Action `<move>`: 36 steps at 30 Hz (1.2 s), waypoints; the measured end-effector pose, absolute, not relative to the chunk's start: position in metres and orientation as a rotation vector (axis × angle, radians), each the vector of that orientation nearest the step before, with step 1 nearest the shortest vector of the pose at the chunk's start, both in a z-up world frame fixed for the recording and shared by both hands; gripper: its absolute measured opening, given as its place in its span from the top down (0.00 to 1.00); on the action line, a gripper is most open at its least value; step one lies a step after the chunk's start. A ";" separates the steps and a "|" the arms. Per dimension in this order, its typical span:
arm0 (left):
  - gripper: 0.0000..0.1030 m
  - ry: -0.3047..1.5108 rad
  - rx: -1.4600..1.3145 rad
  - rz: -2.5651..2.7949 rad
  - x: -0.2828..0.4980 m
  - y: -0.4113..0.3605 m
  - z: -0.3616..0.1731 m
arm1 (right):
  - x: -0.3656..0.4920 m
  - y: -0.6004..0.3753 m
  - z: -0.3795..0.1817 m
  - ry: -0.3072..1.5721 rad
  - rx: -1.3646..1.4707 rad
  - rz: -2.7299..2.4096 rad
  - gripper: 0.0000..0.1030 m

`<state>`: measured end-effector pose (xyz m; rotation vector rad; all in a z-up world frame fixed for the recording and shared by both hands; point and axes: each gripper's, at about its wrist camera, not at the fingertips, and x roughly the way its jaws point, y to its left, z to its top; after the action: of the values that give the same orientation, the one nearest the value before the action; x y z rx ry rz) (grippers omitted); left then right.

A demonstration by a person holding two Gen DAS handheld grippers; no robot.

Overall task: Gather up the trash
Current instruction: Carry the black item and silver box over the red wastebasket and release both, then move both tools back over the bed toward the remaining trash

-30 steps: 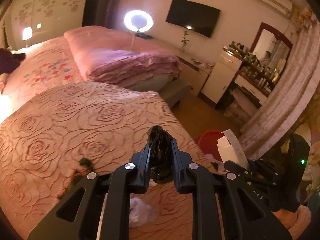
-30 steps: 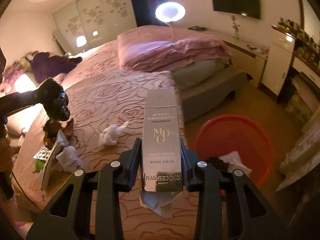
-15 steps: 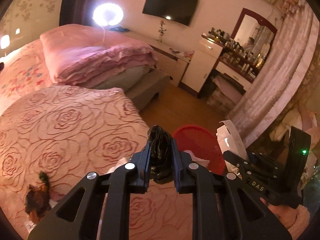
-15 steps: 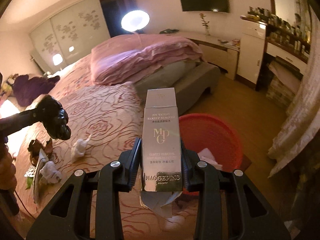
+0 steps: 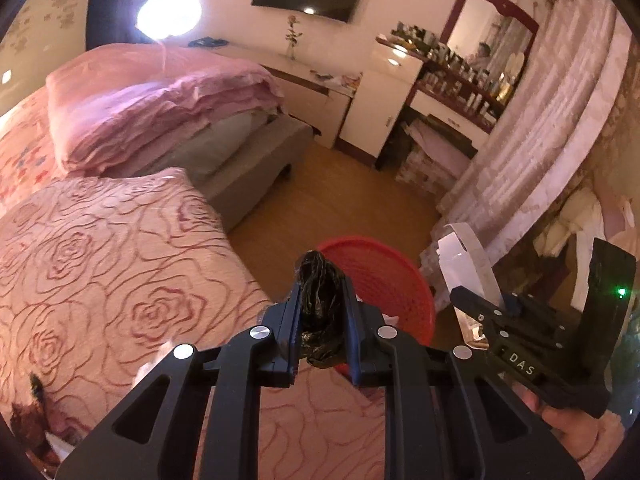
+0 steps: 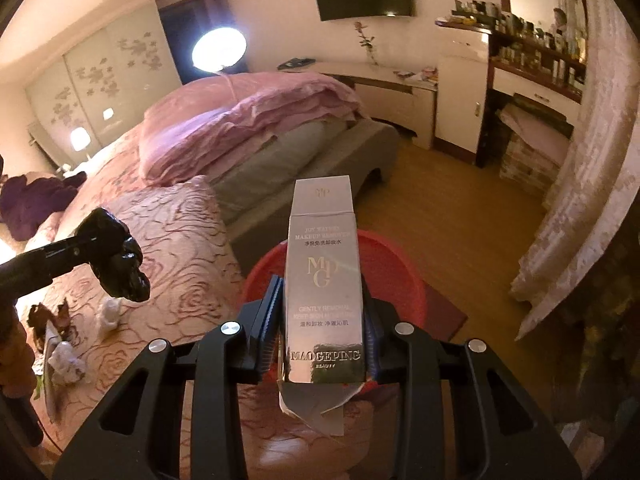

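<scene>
2 grippers clamped: left gripper (image 5: pixel 322 312) (black bag (image 5: pixel 320 300)), right gripper (image 6: pixel 324 312) on silver carton (image 6: pixel 324 280).

I swing both grippers away from the bed toward the floor side — the red basket (image 5: pixel 384 276) slides from the right edge of the left wrist view to dead ahead, right behind the left gripper (image 5: pixel 322 308) and its black crumpled bag (image 5: pixel 320 304). In the right wrist view the basket (image 6: pixel 400 264) moves from right of the right gripper (image 6: pixel 324 320) to directly behind the silver makeup remover box (image 6: pixel 322 280). Tissues (image 6: pixel 110 312) and scraps on the rose bedspread (image 6: pixel 180 248) drift to the far left edge — less bedspread, more wooden floor (image 6: pixel 460 208) in both views. Dressing table (image 5: pixel 460 92) looms nearer.
</scene>
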<state>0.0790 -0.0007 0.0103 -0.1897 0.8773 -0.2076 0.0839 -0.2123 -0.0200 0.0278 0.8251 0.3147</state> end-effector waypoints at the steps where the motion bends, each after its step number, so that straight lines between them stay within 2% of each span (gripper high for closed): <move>1: 0.84 0.881 -0.184 -0.213 0.081 -0.004 0.008 | 0.087 -0.215 -0.023 0.832 0.029 0.305 0.66; 19: 0.82 1.048 -0.163 -0.268 0.128 -0.048 -0.056 | 0.124 -0.237 -0.081 0.961 0.040 0.243 0.66; 21: 0.78 1.054 -0.166 -0.271 0.129 -0.048 -0.059 | 0.125 -0.236 -0.084 0.967 0.037 0.246 0.66; 25: 0.54 1.063 -0.187 -0.283 0.131 -0.045 -0.060 | 0.127 -0.232 -0.089 0.980 0.027 0.253 0.64; 26: 0.51 1.061 -0.188 -0.284 0.131 -0.044 -0.059 | 0.127 -0.231 -0.090 0.980 0.025 0.255 0.56; 27: 0.49 1.060 -0.186 -0.285 0.131 -0.044 -0.059 | 0.126 -0.230 -0.089 0.978 0.025 0.255 0.46; 29: 0.46 1.058 -0.182 -0.282 0.130 -0.042 -0.058 | 0.125 -0.230 -0.087 0.963 0.034 0.255 0.39; 36: 0.42 1.032 -0.178 -0.259 0.123 -0.035 -0.050 | 0.118 -0.228 -0.081 0.950 0.023 0.253 0.39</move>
<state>0.1230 -0.0345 -0.0501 -0.1780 1.0324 -0.2593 0.1184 -0.2276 -0.0813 0.0231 0.9503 0.2526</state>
